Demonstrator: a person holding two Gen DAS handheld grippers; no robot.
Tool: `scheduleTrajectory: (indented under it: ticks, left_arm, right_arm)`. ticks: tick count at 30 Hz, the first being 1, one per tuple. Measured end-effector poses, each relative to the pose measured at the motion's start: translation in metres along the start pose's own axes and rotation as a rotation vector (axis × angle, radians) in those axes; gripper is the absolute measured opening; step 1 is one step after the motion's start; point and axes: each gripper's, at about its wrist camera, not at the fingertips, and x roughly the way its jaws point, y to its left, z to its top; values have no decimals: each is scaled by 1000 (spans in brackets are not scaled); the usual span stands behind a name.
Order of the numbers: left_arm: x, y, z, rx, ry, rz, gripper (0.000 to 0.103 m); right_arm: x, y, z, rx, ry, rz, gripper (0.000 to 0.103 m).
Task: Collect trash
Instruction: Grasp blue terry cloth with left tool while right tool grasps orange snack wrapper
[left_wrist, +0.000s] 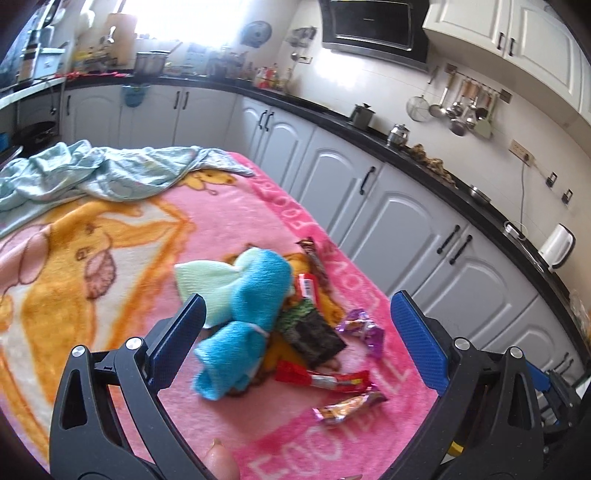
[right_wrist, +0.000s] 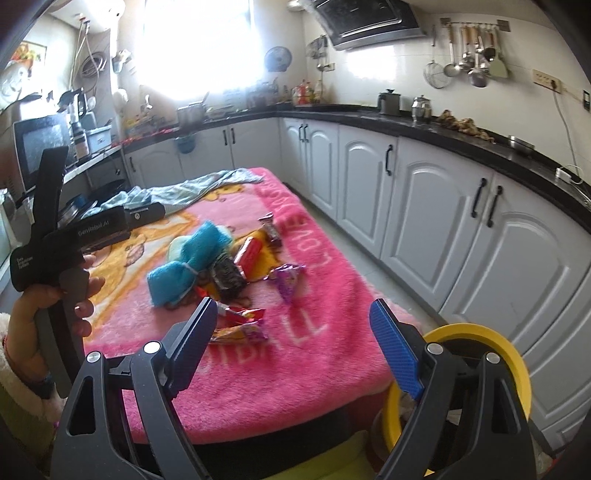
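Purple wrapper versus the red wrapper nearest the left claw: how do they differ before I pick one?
The purple wrapper is crumpled and bunched up; the red wrapper lies long, fairly flat. The purple wrapper sits apart on bare pink blanket; the red wrapper's end tucks in by the blue cloth and the dark green packet. The purple wrapper lies farther from the claw, the red one nearer. Both are shiny and lie loose on the blanket.
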Motion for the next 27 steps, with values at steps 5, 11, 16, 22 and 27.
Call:
scheduleTrajectory:
  ticks: [5, 11, 16, 22, 27]
  left_arm:
    - [4, 22, -4, -21, 13, 31, 92]
    - [13, 38, -11, -36, 38, 44, 92]
    - [25, 48, -20, -40, 75, 41, 92]
    - [42, 54, -31, -30, 125, 20, 92]
    - [52, 57, -38, -25, 154, 3, 92]
  right_arm:
    - [24, 9, -5, -1, 45, 29, 82]
    - [57, 15, -11, 10, 111, 60, 76]
    - [85, 16, -17, 13, 168, 101, 59]
    - [115, 10, -25, 33, 232, 142, 43]
    - [128, 6, -29, 59, 256, 173, 31]
